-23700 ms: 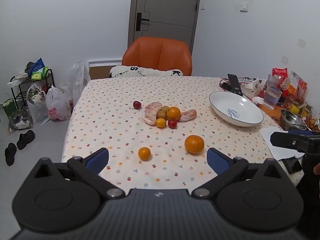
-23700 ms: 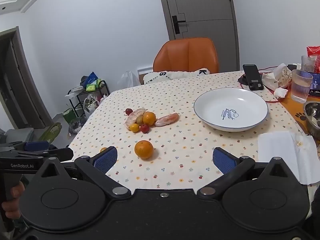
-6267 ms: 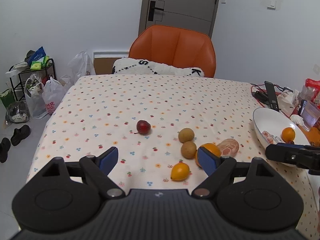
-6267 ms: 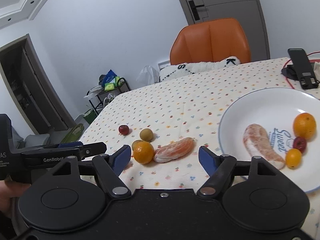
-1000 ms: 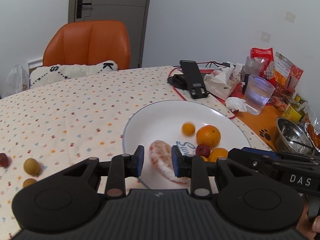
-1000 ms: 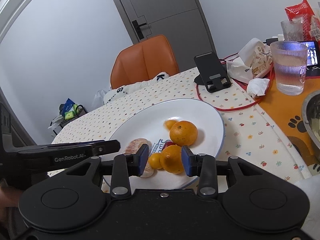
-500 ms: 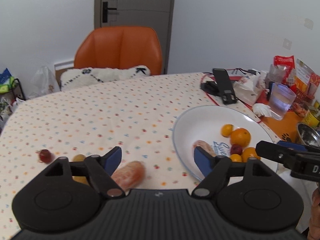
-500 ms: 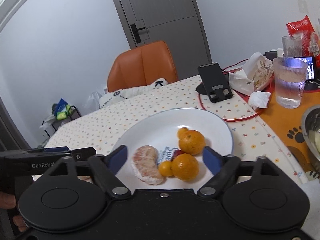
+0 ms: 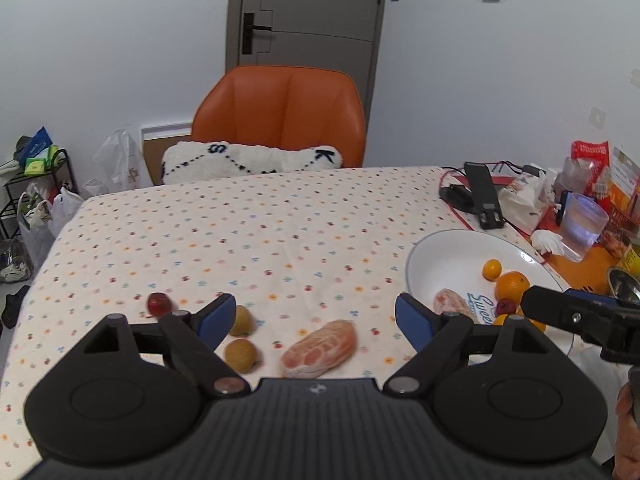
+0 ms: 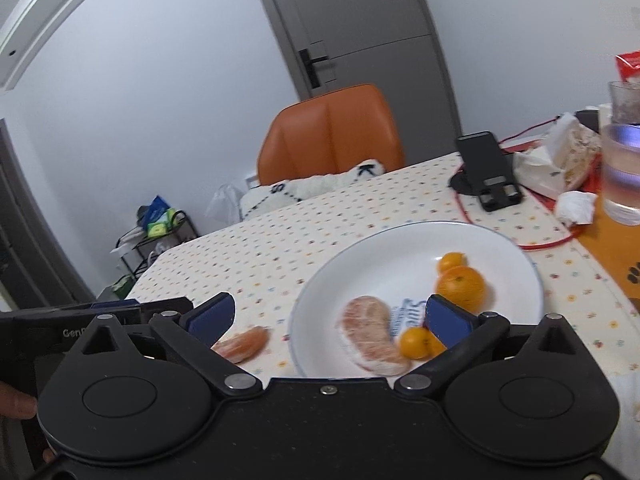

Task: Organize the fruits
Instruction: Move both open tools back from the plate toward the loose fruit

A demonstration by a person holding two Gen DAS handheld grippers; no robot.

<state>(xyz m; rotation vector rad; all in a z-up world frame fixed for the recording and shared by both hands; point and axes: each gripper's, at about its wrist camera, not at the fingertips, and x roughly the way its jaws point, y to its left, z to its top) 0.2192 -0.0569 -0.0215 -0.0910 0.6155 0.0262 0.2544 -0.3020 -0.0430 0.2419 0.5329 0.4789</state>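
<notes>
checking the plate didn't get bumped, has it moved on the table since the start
No sign of it. The plate still sits just in front of the black phone stand, beside the water glass; only the cameras have shifted.

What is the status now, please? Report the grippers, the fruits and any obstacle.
Left gripper and right gripper open, empty. Pomelo segment, three small fruits off plate. Nothing in the way.

White walls, grey door (image 9: 306, 12) with black handle behind orange chair (image 9: 280, 116). White cushion (image 9: 252, 160) on chair seat. Surface (image 9: 248, 232) under dotted cloth. Black wire rack (image 9: 28, 184) and plastic bags (image 9: 116, 164) along left wall. Even indoor light.
</notes>
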